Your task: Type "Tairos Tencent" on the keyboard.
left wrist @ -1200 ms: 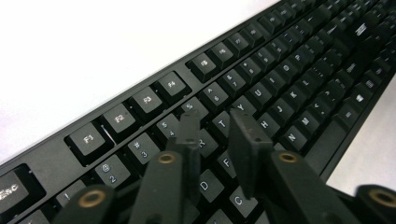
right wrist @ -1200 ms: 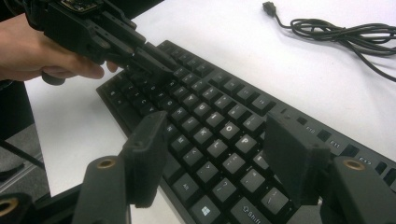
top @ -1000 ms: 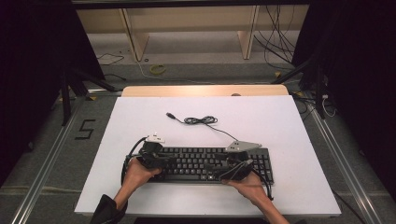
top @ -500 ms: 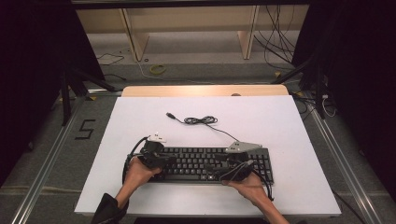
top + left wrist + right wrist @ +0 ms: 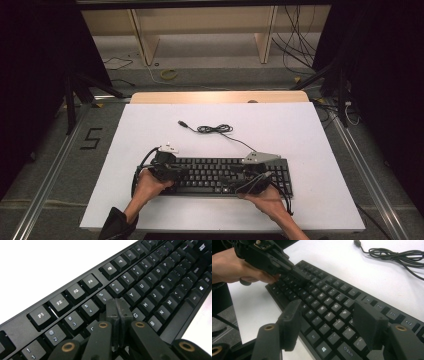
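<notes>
A black keyboard point(image 5: 220, 175) lies near the front edge of the white table point(image 5: 300, 125), and its cable point(image 5: 215, 129) runs in loops toward the back. My left gripper point(image 5: 182, 172) is over the keyboard's left half. In the left gripper view the keyboard point(image 5: 150, 277) runs under my left gripper point(image 5: 117, 306), whose jaws are shut together with nothing between them, tips down at the keys below the 5 key. My right gripper point(image 5: 237, 176) hovers over the right half. In the right gripper view my right gripper point(image 5: 328, 306) stands open above the keyboard point(image 5: 329, 297), with the left gripper point(image 5: 299, 275) farther off.
The coiled cable point(image 5: 392, 252) ends in a USB plug point(image 5: 182, 123) on the bare table behind the keyboard. A wooden strip point(image 5: 215, 96) edges the table's far side. Shelving legs and loose wires stand on the floor beyond.
</notes>
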Tool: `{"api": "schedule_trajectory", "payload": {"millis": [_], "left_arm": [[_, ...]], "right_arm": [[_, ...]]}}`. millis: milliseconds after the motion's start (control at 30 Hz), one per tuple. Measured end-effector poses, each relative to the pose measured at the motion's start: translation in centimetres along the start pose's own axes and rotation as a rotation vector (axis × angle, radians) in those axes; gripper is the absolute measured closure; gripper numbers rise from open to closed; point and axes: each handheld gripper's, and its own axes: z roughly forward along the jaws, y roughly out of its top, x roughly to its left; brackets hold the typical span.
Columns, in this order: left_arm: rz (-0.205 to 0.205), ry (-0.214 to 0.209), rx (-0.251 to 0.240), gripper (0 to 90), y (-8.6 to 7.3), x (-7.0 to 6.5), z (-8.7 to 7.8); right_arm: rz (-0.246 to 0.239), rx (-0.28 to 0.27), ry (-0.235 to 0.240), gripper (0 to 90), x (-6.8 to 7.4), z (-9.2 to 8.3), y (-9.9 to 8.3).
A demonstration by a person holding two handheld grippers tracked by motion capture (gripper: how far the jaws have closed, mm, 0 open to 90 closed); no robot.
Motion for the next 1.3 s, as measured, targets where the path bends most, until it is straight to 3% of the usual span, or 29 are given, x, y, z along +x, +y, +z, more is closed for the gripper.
{"api": "schedule_trajectory", "payload": {"millis": [267, 300, 333, 467, 633, 833, 1300], "left_arm": [[-0.026, -0.025, -0.037, 74.4, 0.4, -0.1, -1.1], [-0.025, -0.023, -0.039, 66.4, 0.4, -0.1, -1.1], [-0.036, -0.023, -0.047, 66.4, 0.4, -0.1, -1.1], [-0.051, -0.03, -0.06, 50.3, 0.4, -0.1, -1.3], [-0.057, -0.04, -0.076, 40.7, 0.3, -0.1, -1.8], [-0.053, -0.055, -0.1, 35.1, 0.1, -0.1, -2.2], [-0.055, -0.073, -0.149, 33.5, -0.6, 0.1, -3.4]], "right_arm": [[0.006, -0.002, -0.003, 41.0, -0.1, 0.0, 0.0], [0.007, -0.002, -0.003, 40.9, -0.1, 0.0, 0.0], [0.007, -0.002, -0.003, 40.9, -0.1, 0.0, 0.0], [0.007, -0.001, -0.004, 40.7, -0.1, 0.0, 0.1], [0.009, -0.003, -0.005, 40.5, -0.2, 0.1, 0.2], [0.01, -0.003, -0.006, 40.5, -0.2, 0.2, 0.4], [0.004, 0.017, -0.016, 43.5, -0.4, 1.1, 1.0]]}}
